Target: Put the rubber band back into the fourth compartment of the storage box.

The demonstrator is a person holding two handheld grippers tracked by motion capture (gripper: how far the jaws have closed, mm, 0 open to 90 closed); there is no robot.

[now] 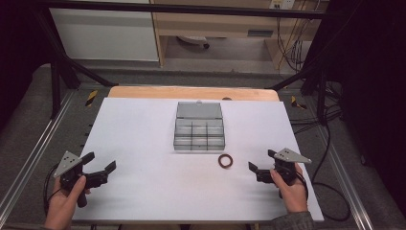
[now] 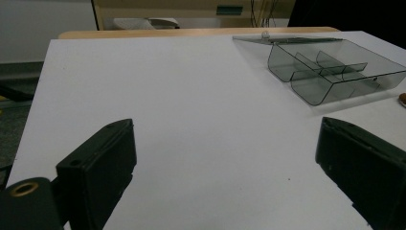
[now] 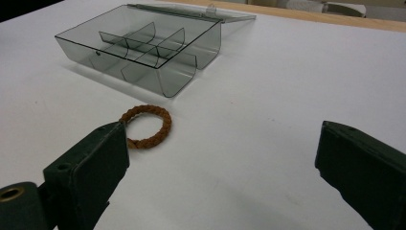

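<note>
Brown braided ring (image 1: 226, 160) on the white table (image 1: 143, 143), near-right of the clear box (image 1: 199, 127); left gripper (image 1: 102, 166) and right gripper (image 1: 261, 161) both open, empty.

High overhead; both low claw cameras perhaps toward shared box (image 1: 199, 126).

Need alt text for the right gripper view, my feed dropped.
A brown braided ring lies flat on the white table, just beyond the open right gripper, near its left-hand jaw. Farther back stands a clear grey divided box, its lid open and its compartments apparently empty.
</note>
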